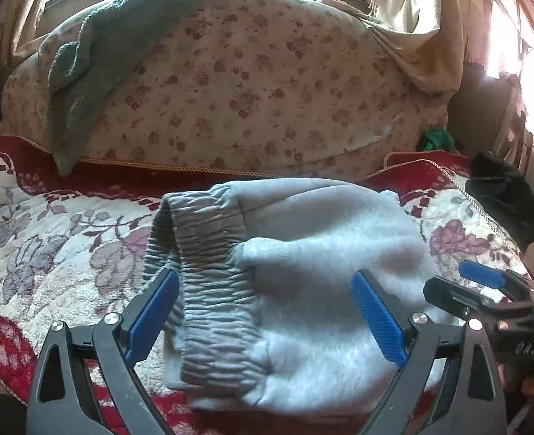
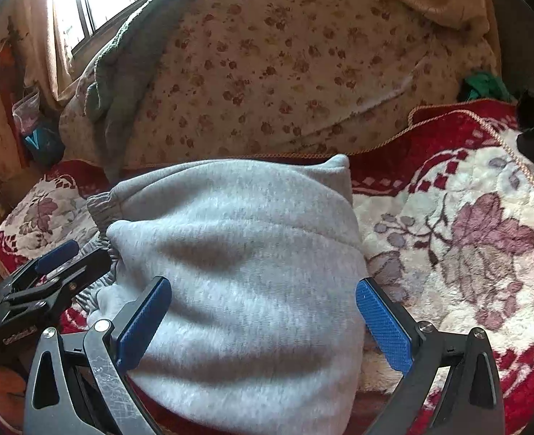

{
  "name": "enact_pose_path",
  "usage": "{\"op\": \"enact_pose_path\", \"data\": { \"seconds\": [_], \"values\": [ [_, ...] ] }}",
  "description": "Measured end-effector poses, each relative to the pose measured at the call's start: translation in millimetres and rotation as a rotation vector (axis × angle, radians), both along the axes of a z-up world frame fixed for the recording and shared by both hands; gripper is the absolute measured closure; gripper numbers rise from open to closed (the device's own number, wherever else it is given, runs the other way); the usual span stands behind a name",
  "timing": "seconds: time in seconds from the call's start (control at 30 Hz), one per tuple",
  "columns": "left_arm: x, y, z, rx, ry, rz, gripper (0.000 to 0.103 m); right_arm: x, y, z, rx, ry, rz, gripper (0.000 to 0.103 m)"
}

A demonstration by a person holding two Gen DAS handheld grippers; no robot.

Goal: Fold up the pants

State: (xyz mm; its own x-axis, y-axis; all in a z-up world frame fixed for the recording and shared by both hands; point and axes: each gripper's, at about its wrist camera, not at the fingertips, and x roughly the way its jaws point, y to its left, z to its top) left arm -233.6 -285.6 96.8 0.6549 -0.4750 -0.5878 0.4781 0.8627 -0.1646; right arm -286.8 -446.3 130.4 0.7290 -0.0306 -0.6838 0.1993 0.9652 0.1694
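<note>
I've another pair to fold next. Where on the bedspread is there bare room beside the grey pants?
Bare bedspread lies right of the folded grey pants, up to the black garment at the edge. A second patch lies left of the waistband, toward the red border. Behind the pants it is crowded: the flowered bedding and grey towel pile up close.

My left gripper (image 1: 265,311) points downward with its jaws spread wide, nothing pressed between the blue pads (image 1: 377,317). My right gripper (image 2: 263,320) sits just beside it, tilted down too, jaws wide and gripping nothing.
</note>
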Motion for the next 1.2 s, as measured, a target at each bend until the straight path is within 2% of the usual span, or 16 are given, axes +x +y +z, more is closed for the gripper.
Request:
{"op": "enact_pose_path", "data": {
  "seconds": [0.37, 1.2],
  "values": [
    [-5, -9, 4, 0.057, -0.036, 0.031, 0.007, -6, 2, 5, -0.019, -0.022, 0.016, 0.000],
    [-11, -29, 14, 0.107, -0.079, 0.027, 0.007, -13, -12, 4, 0.019, -0.028, -0.020, 0.000]
  ]
}}
